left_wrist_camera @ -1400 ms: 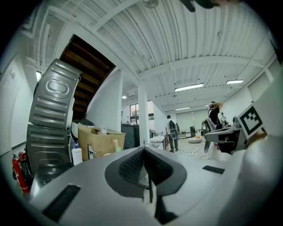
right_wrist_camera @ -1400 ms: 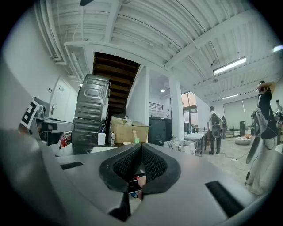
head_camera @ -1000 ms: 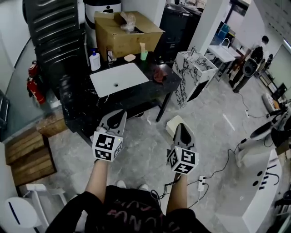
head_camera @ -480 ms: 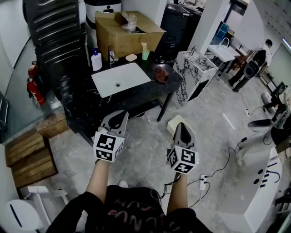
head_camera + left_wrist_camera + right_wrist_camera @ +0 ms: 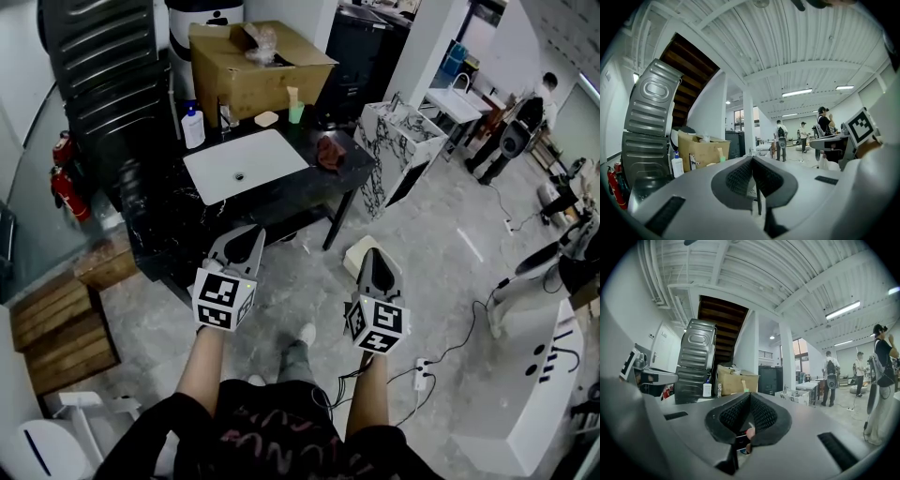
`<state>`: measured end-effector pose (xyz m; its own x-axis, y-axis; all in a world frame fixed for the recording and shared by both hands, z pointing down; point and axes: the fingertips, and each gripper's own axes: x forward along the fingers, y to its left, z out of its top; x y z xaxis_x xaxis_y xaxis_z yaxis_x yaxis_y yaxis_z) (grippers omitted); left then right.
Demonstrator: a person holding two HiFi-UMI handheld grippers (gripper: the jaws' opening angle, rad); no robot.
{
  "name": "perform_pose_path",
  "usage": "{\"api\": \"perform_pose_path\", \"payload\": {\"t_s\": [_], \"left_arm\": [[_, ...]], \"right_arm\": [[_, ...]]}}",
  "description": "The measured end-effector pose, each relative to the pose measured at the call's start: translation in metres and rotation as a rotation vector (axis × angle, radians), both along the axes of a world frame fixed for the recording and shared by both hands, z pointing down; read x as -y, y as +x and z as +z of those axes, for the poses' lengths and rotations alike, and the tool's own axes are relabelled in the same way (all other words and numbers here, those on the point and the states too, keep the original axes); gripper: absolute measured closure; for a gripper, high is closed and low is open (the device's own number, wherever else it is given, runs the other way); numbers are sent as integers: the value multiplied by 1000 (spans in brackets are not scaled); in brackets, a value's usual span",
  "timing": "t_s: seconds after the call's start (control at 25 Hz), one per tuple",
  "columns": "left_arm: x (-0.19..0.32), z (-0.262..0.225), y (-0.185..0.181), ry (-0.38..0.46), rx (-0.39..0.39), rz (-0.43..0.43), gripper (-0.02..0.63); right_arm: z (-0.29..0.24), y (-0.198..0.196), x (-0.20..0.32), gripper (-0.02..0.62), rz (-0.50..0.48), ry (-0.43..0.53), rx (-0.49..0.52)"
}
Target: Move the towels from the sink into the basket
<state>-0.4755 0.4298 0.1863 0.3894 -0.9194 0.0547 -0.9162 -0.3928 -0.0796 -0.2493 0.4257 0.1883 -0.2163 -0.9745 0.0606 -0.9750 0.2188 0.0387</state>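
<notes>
Head view: a black counter [image 5: 309, 186] with a white sink [image 5: 246, 161] stands ahead. There's a cardboard box [image 5: 258, 61] behind it, and a soap bottle [image 5: 192, 127] and green cup [image 5: 297, 112] along the back edge. A marbled cabinet [image 5: 398, 150] sits off to the right, and a stretch of grey floor lies between the counter and the grippers. The towel [image 5: 328, 152] is a crumpled reddish lump on the counter just right of the sink, outside the basin. It's well apart from the left gripper [image 5: 246, 234] and right gripper [image 5: 375, 255], which are both held low in front of the person. A pale boxy thing [image 5: 361, 253] lies on the floor near the right one, can't tell what it is. Left gripper view: the left gripper [image 5: 752, 161] is clenched tight on nothing, with the box [image 5: 701, 149], bottle [image 5: 676, 165] and a dark ribbed panel [image 5: 649, 117] beyond it. It's a big room with a white beamed ceiling and strip lights. Right gripper view: the right gripper [image 5: 750, 397] has its tips pressed together and is empty too, with a pinkish speck lower in the gap that's too small to tell. People [image 5: 829, 376] stand far back.
</notes>
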Motion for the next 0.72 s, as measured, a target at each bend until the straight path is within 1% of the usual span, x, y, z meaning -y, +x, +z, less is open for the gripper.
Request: {"api": "perform_pose_path", "payload": {"t_s": [0.24,0.36,0.56,0.72], "left_arm": [[42,4,4,-11,7,3,591],[71,9,10,-21,26,2,591],[127,21,20,-45,32,-9,591],[180,32,37,-62,33,-18,591]], "right_arm": [[5,2,46,581,-5,-1,6],[10,6,77,581,-7,-7,14],[19,18,136,581,-16,-24,17],[29,38,191,581,-19,-37,15]]}}
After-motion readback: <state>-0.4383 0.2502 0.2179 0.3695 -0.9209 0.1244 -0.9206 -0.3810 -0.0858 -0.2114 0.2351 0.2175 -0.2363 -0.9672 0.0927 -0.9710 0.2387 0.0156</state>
